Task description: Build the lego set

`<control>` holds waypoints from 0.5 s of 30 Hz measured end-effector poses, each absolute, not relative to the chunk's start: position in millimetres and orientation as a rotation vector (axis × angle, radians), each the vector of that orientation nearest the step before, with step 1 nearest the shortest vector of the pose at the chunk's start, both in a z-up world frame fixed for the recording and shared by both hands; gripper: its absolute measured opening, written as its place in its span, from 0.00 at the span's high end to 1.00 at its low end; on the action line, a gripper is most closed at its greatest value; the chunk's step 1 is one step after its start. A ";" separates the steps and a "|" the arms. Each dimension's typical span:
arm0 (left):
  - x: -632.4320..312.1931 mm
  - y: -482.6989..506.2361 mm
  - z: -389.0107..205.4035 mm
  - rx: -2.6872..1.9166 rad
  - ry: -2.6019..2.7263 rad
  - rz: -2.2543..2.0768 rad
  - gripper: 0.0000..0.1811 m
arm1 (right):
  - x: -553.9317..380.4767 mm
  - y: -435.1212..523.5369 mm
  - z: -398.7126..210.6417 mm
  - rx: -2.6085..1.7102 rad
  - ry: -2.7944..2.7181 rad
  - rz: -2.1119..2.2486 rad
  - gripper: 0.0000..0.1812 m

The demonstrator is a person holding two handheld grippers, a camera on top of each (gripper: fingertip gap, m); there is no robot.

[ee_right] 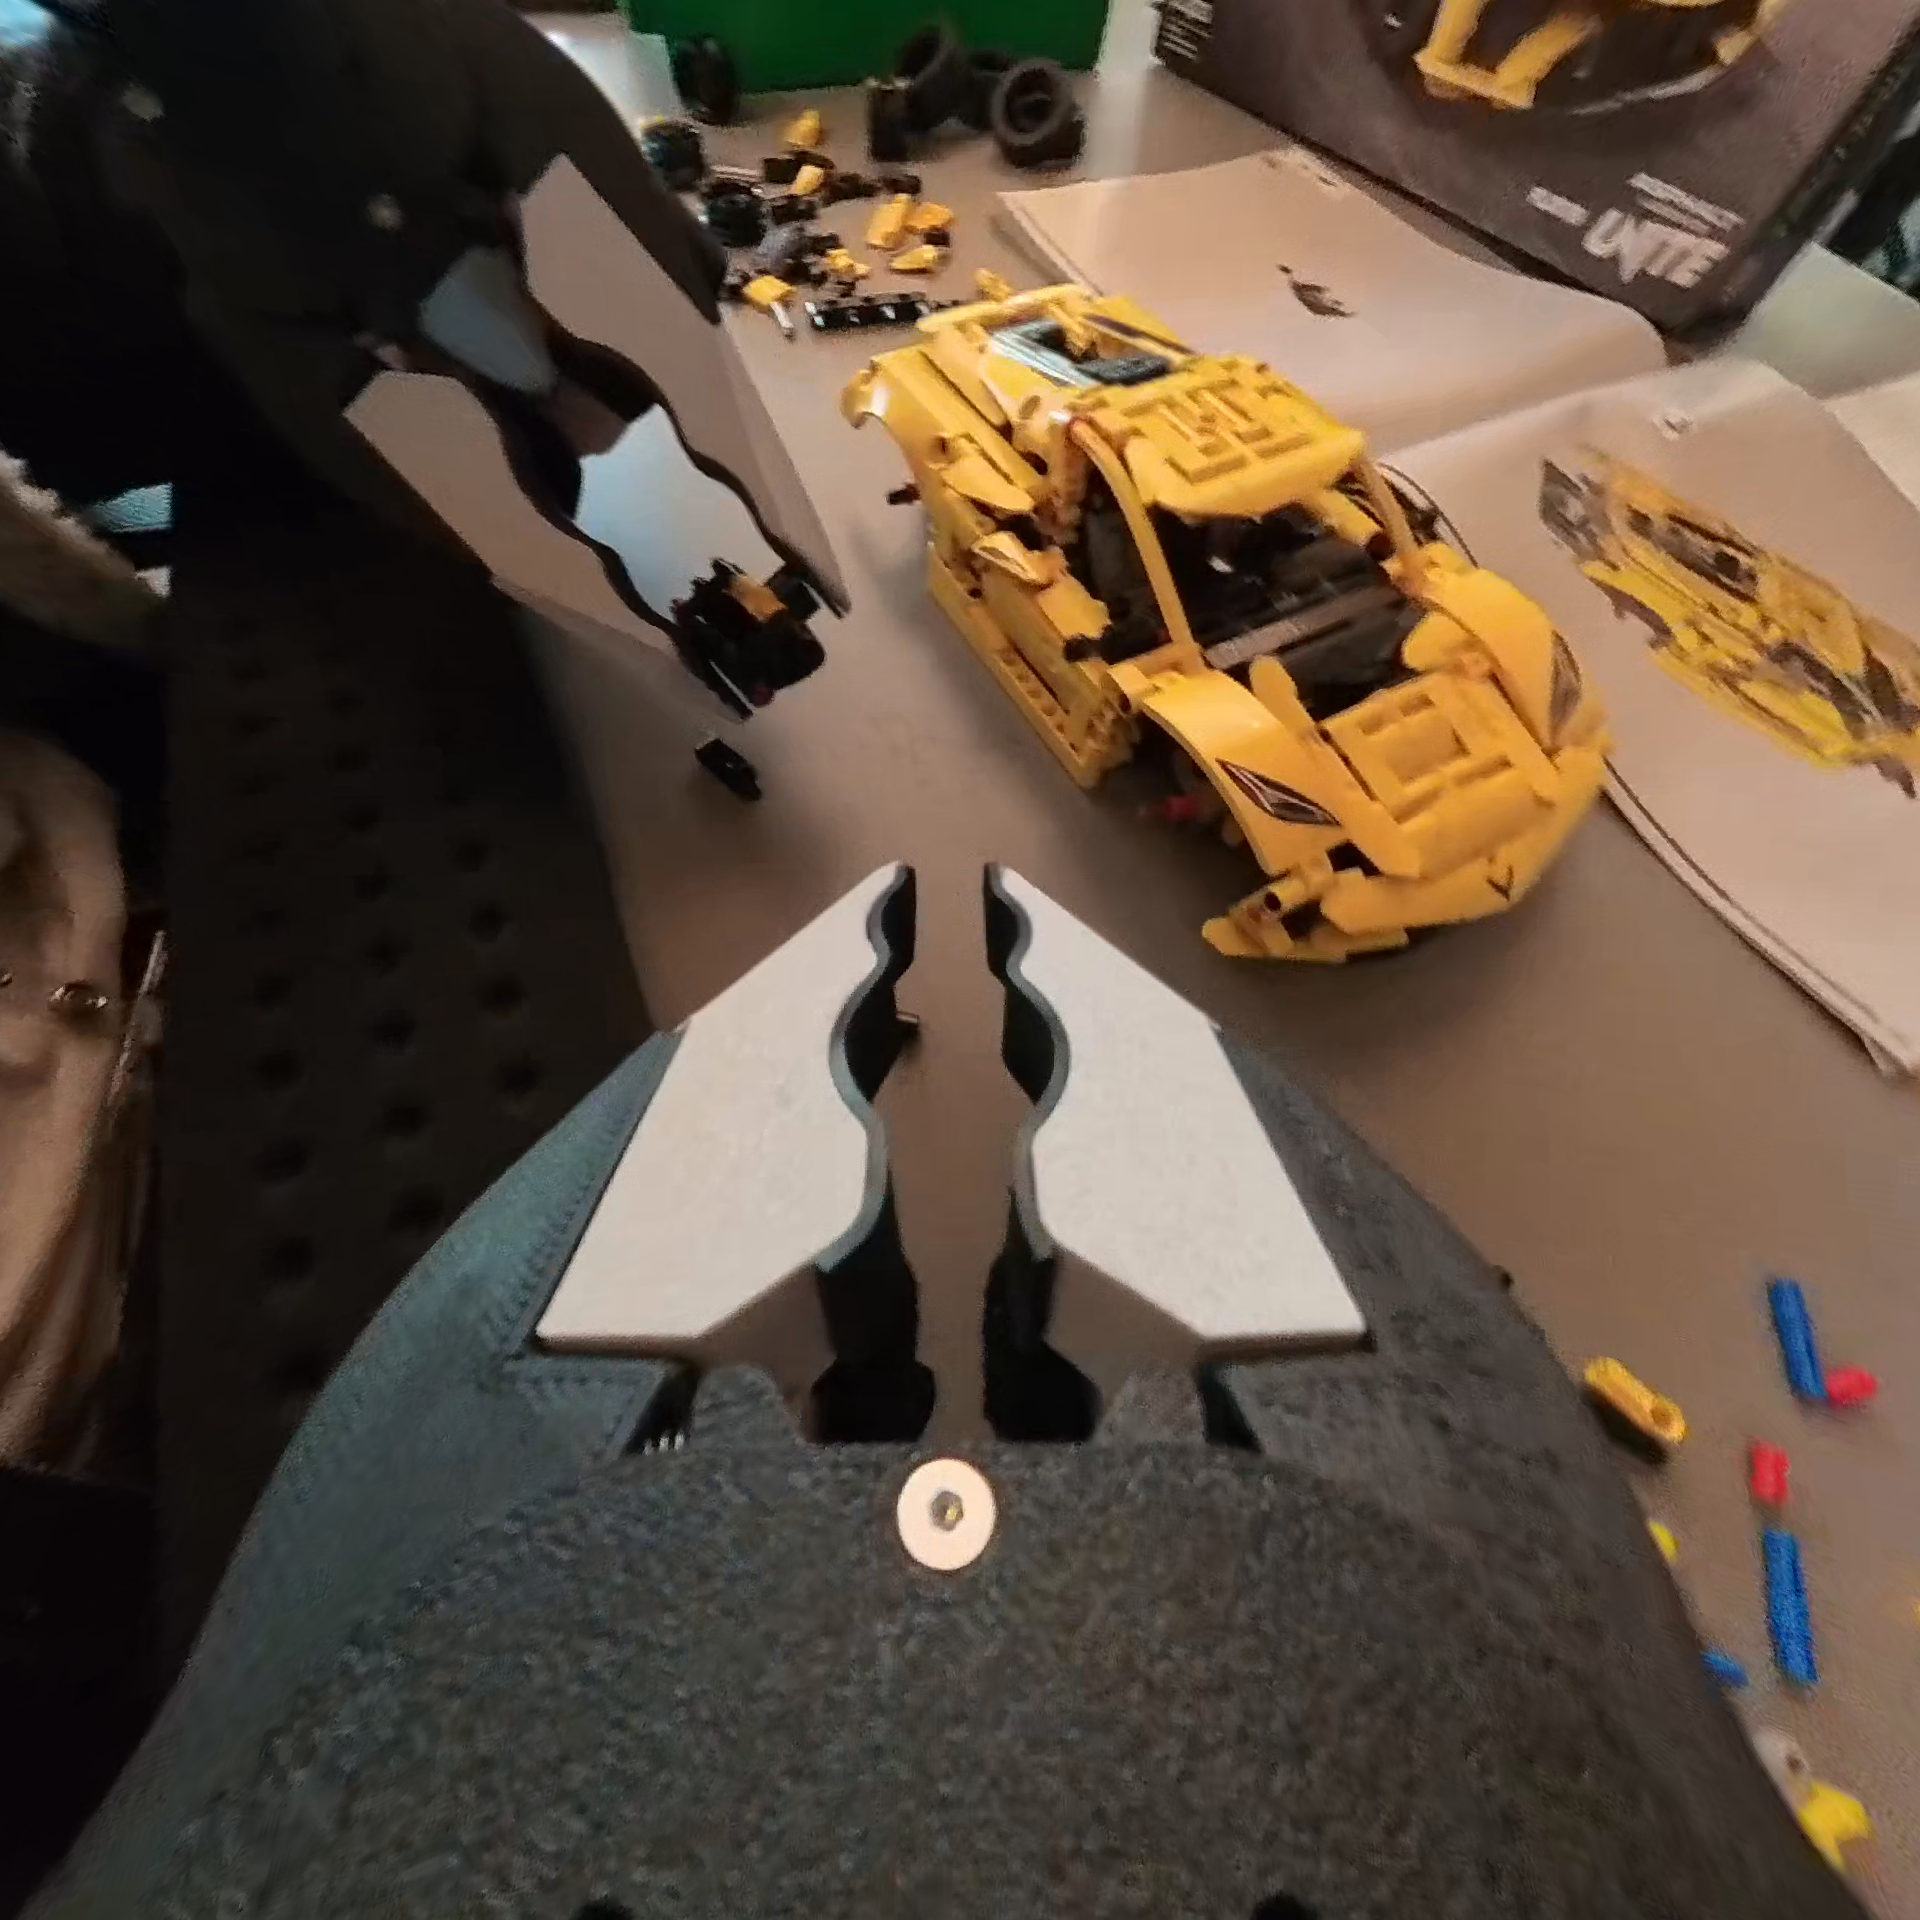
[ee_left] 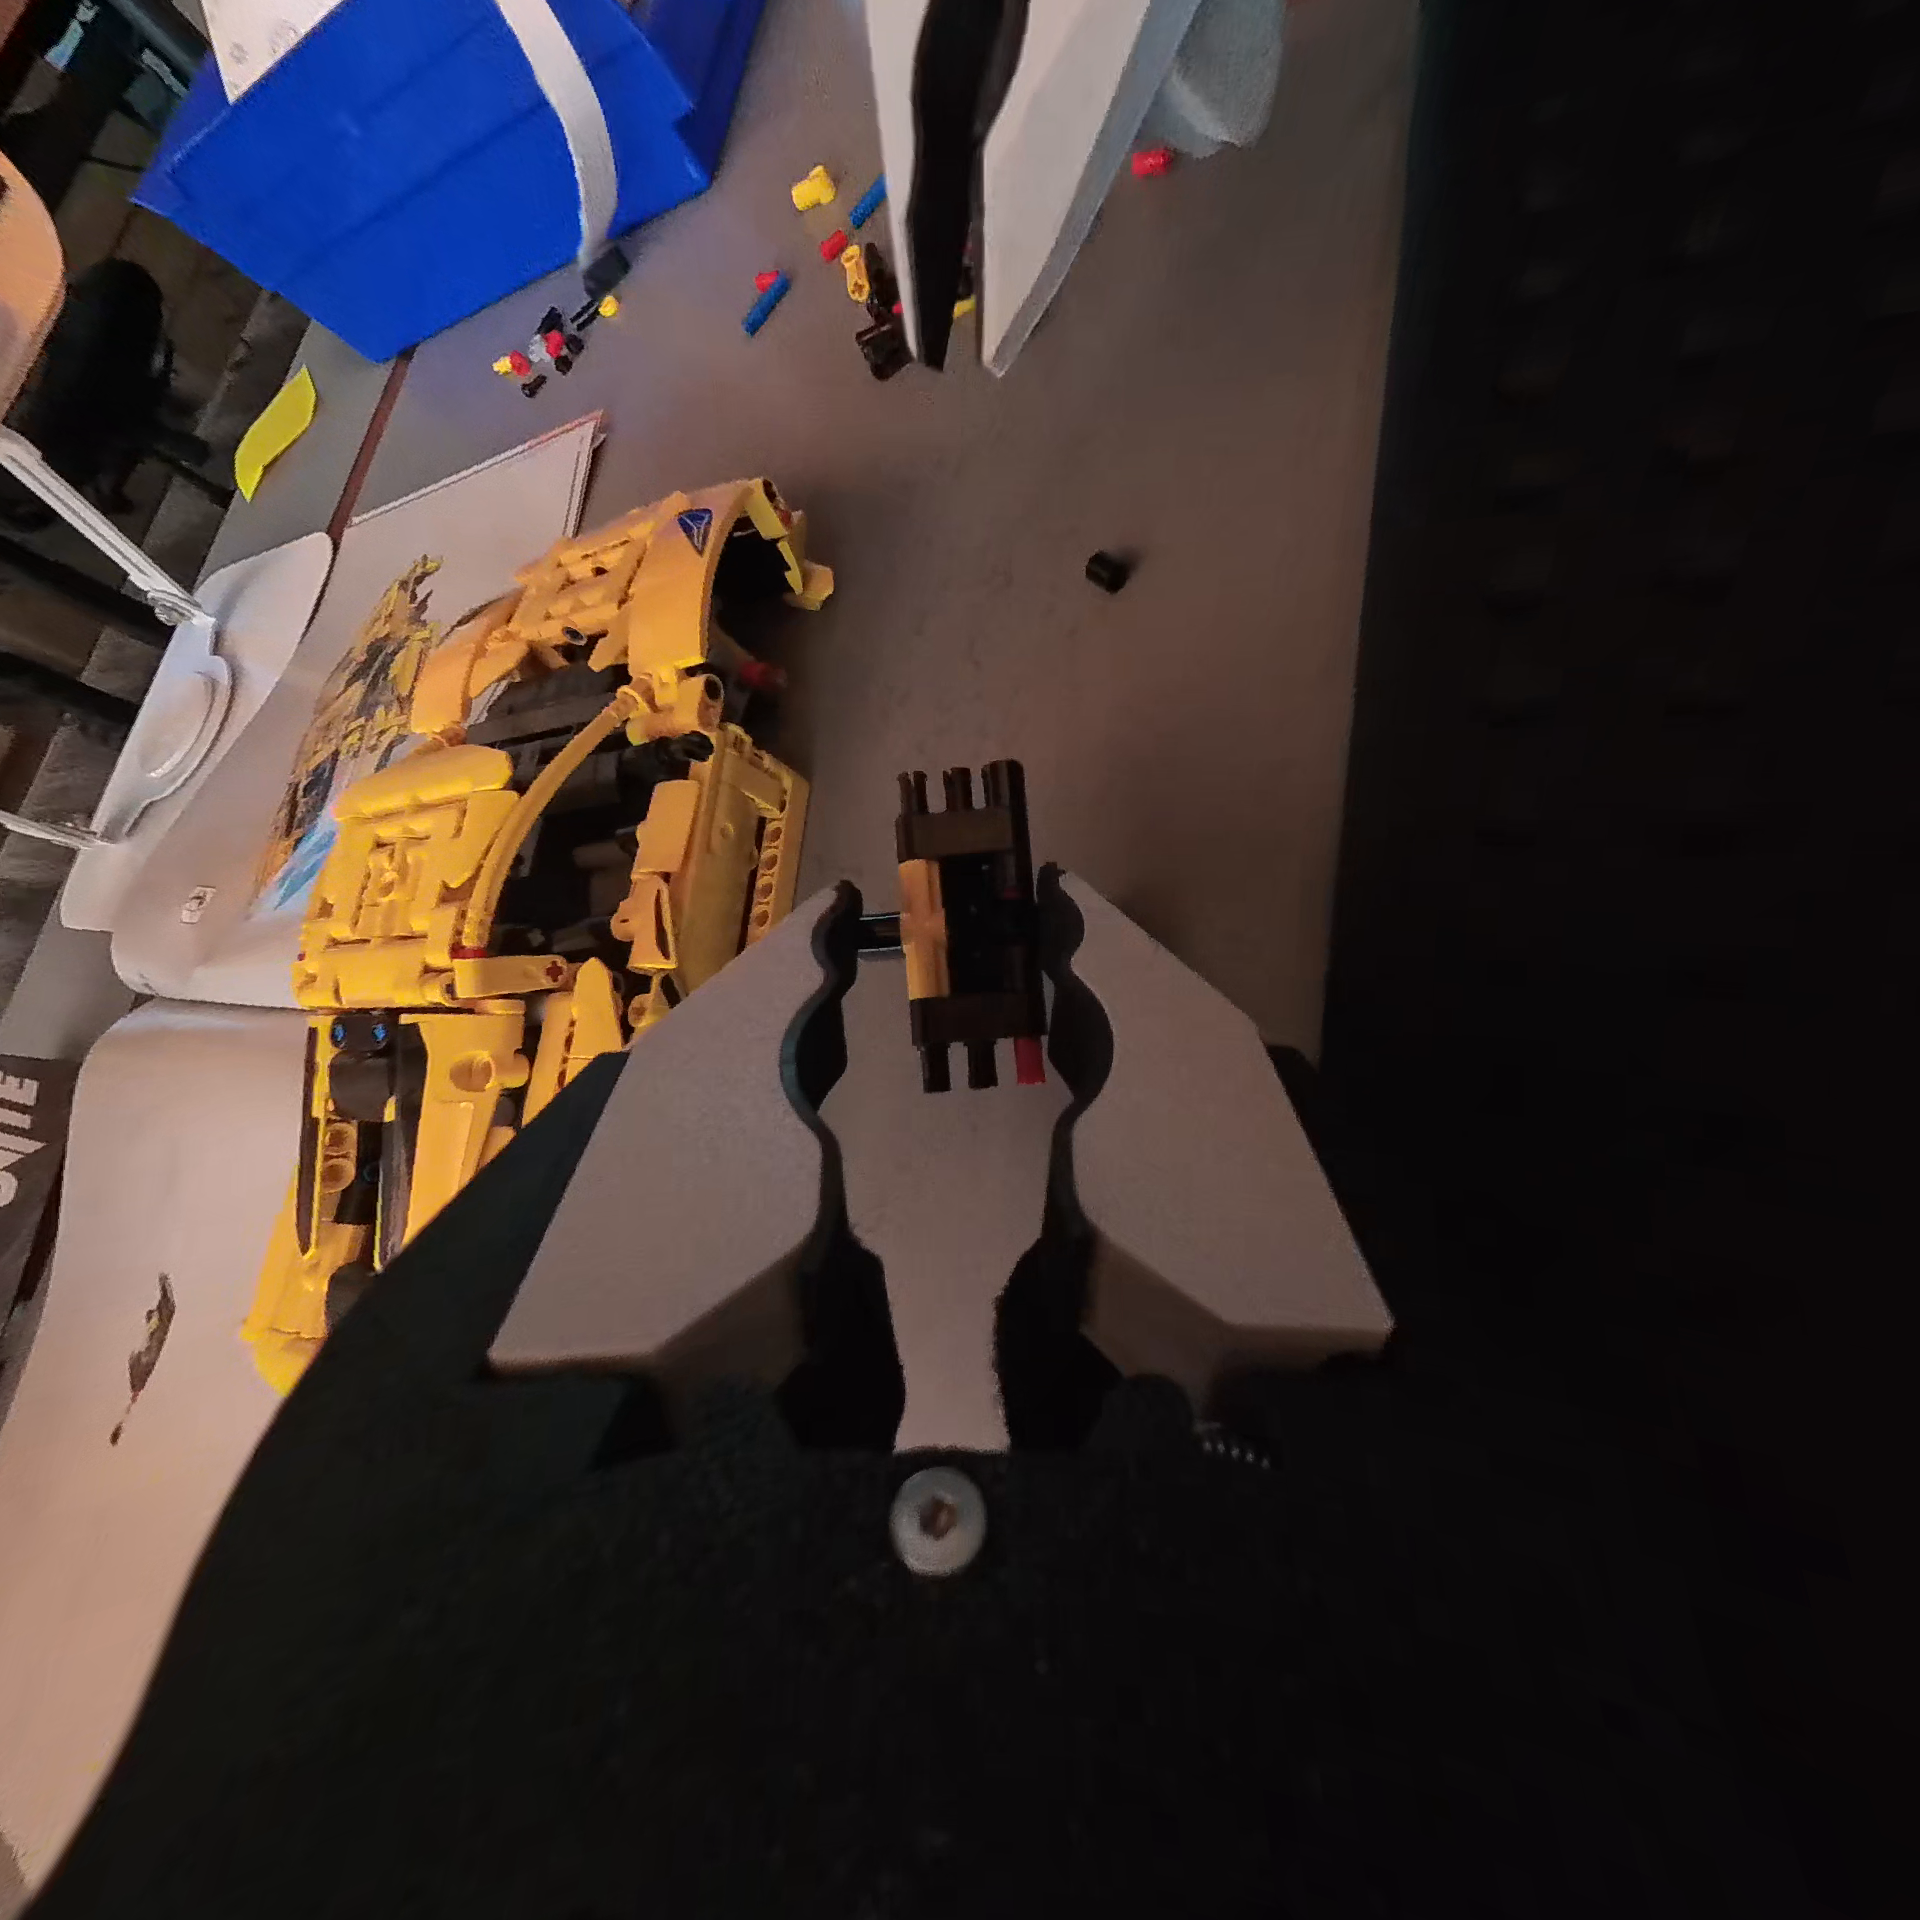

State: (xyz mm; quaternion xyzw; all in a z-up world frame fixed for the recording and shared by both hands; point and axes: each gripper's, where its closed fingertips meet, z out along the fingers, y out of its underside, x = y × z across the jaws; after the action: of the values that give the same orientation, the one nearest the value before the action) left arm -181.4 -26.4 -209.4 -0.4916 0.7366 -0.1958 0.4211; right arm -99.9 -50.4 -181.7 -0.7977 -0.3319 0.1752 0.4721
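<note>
two grippers work over a grey desk (ee_left: 1195, 675) strewn with lego. the left gripper (ee_left: 948, 925) has its jaws closed on a small black and yellow block assembly (ee_left: 961, 935) — a thin black pin juts from the yellow side toward one finger, and short pegs, one of them red, stick out of the near end. it is lifted clear of the desk, just right of the yellow car (ee_left: 540, 894) in the left wrist view.

the right gripper (ee_right: 950, 914) hovers low over bare desk with its jaws at a narrow gap; whether the tiny dark bit at one inner edge is held, i cannot tell. in its own view the left gripper shows farther off at upper left, with the same assembly in its tips and a small black piece (ee_right: 727, 769) lying on the desk below.

the car, mostly built and without wheels, sits partly on open instruction booklets (ee_right: 1714, 623). loose blue, red and yellow pieces (ee_right: 1792, 1340) lie beside the right gripper, black tyres (ee_right: 1029, 104) and more small parts lie beyond the car, and a dark box (ee_right: 1558, 135) stands behind — a blue bin (ee_left: 416, 177) is at the far edge in the left wrist view.
</note>
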 end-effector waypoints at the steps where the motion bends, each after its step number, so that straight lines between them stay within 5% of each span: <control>1: -181.5 -25.9 -209.4 -1.238 1.843 -0.495 0.81 | -94.1 -47.9 -182.9 -1.967 -0.778 0.400 0.93; 6: -180.9 -26.7 -207.8 -1.240 1.836 -0.512 0.81 | -9.6 -1.8 -167.3 -2.053 -0.481 -0.021 0.93; 9: -180.7 -27.6 -208.0 -1.239 1.838 -0.517 0.81 | 40.6 36.5 -160.8 -2.196 -0.462 -0.232 0.84; 15: -182.2 -27.4 -206.4 -1.244 1.830 -0.532 0.81 | 121.0 76.3 -223.3 -2.772 -0.462 -0.249 0.83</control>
State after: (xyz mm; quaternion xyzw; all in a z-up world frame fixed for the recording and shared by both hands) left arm -182.2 -27.4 -206.4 -0.4963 0.7299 -0.2122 0.4194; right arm 121.0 76.3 -223.3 -0.9699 -0.1618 -0.0871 0.1595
